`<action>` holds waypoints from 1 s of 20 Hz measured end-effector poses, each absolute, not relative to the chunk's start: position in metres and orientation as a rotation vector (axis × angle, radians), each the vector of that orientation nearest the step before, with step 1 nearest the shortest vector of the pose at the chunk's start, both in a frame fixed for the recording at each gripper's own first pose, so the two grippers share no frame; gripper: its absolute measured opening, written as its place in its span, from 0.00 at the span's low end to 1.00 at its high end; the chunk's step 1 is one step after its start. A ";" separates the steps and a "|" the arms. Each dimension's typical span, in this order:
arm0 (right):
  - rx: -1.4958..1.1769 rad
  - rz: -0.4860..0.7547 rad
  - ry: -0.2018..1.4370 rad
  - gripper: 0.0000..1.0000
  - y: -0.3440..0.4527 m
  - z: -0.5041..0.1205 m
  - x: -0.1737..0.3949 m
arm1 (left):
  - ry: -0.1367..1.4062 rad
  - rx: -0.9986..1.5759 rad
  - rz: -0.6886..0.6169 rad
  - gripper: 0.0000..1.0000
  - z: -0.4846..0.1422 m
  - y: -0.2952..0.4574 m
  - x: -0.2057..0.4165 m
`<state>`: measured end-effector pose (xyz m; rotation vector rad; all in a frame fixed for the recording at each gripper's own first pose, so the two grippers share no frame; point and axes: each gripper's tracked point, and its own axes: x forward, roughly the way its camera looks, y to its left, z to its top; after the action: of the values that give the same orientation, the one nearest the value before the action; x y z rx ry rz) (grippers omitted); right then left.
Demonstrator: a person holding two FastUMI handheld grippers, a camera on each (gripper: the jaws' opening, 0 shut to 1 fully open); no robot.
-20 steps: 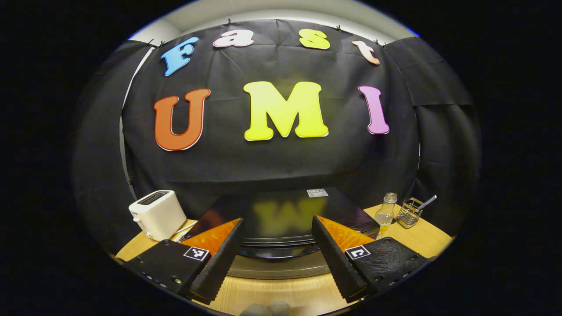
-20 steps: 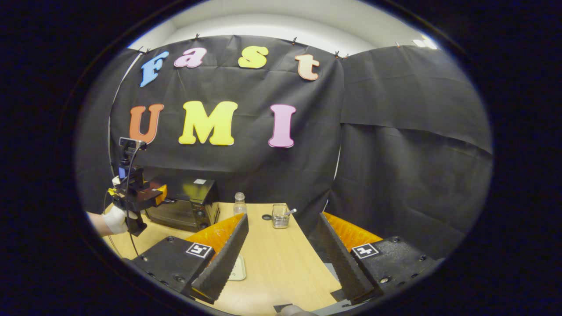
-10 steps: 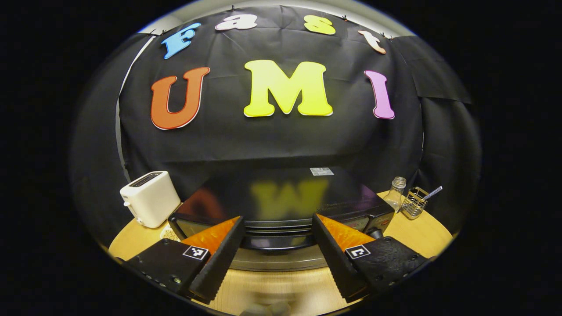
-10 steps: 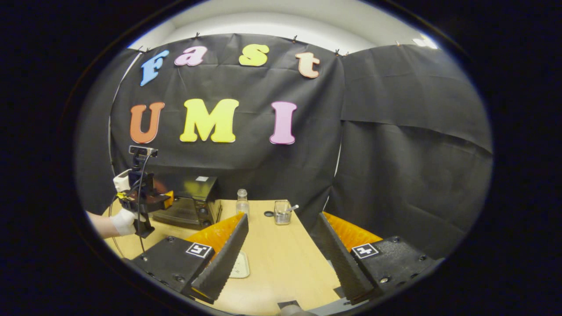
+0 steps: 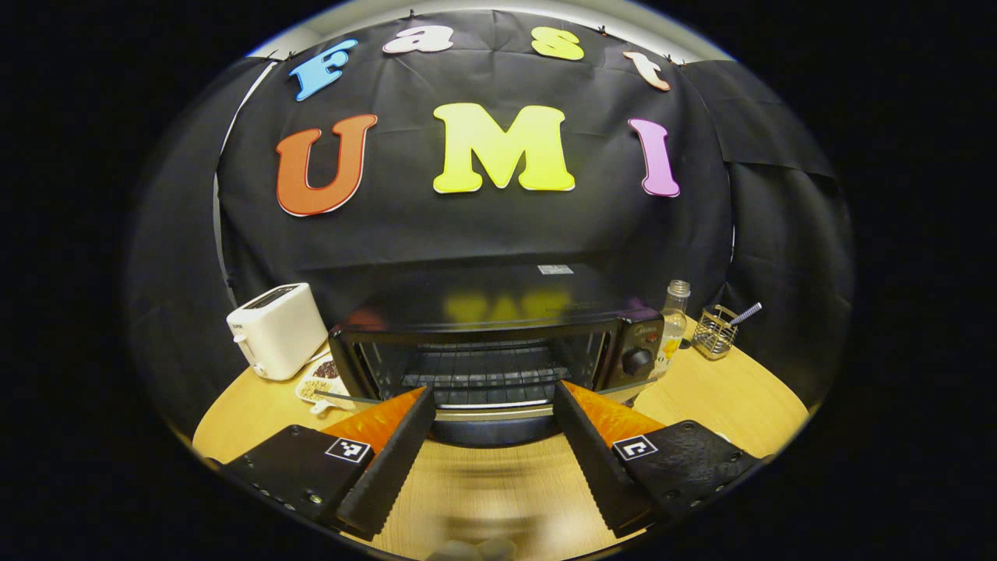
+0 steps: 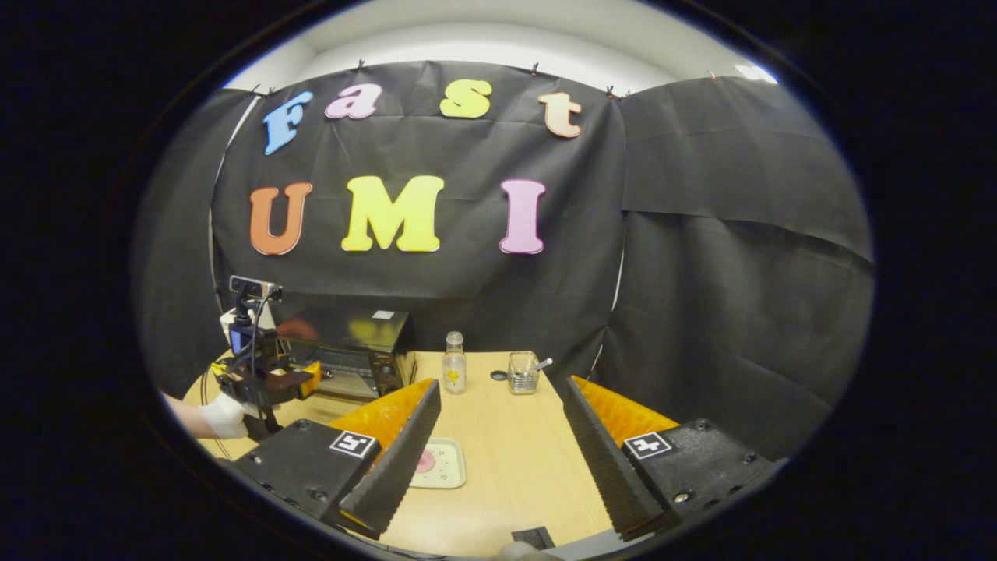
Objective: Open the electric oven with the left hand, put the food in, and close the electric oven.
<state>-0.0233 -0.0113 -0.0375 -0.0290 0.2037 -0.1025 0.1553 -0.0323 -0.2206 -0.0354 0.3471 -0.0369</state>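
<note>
Oven door down, left gripper gaping before it; right gripper, also spread, must next collect the food plate.

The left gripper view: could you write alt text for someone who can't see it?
A black electric oven sits on a wooden table with its door pulled down, baring a wire rack, and the left claw hangs open in front of it. A white toaster stands to its left, a glass bottle and wire basket to its right.
</note>
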 end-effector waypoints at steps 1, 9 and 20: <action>-0.027 -0.100 0.208 1.00 -0.011 -0.039 -0.027 | 0.360 -0.035 -0.036 0.97 -0.226 -0.032 0.146; -0.038 -0.093 0.256 1.00 -0.014 -0.058 -0.044 | 0.474 -0.043 -0.024 0.97 -0.282 -0.035 0.096; -0.025 -0.138 0.292 1.00 -0.031 -0.076 -0.057 | 0.607 -0.037 -0.032 0.95 -0.328 -0.044 0.075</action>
<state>-0.0566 -0.0311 -0.0761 -0.0248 0.2918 -0.1381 0.0753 -0.0444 -0.3279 -0.0373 0.6073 -0.0323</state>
